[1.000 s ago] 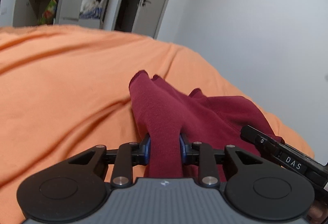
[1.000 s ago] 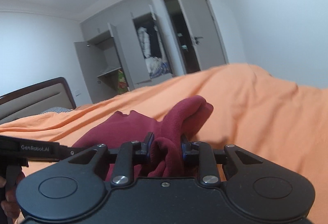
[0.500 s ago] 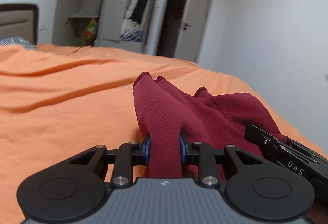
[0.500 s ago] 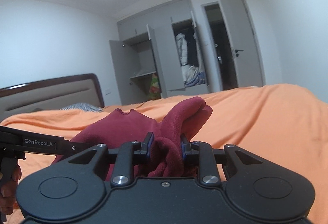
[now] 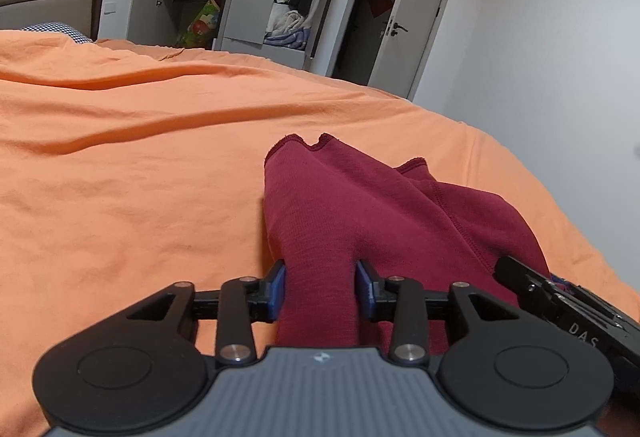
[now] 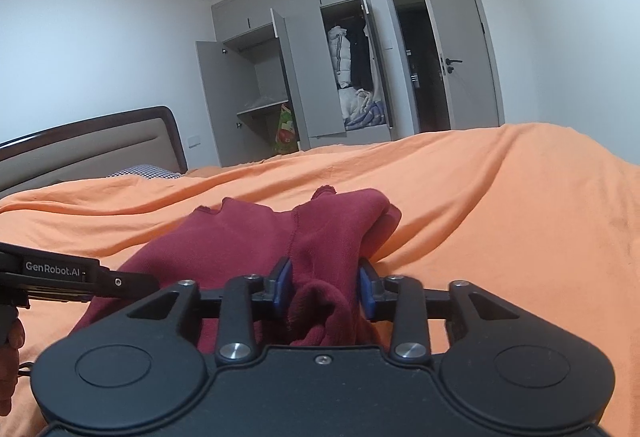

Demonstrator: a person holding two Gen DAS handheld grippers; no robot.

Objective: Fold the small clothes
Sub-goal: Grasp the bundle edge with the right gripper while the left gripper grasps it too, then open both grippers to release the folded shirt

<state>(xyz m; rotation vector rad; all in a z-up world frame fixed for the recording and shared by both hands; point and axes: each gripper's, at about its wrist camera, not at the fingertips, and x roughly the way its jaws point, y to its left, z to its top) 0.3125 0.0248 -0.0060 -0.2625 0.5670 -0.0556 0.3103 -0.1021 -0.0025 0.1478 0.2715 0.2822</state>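
Observation:
A small dark red knit garment lies bunched on the orange bedspread. My left gripper is shut on its near left edge, blue pads pressing the cloth from both sides. In the right wrist view the same red garment spreads ahead, and my right gripper is shut on a bunched fold at its near right edge. The right gripper's body shows at the lower right of the left wrist view. The left gripper's body and a hand show at the far left of the right wrist view.
The orange bedspread stretches wide on all sides with long creases. A padded headboard and a checked pillow are at the far left. Beyond the bed stand an open grey wardrobe with clothes and an open door.
Both grippers kept their hold on the red garment while both views swung and tilted, bringing the wardrobe and headboard into view. The garment now lies lower and flatter on the bedspread.

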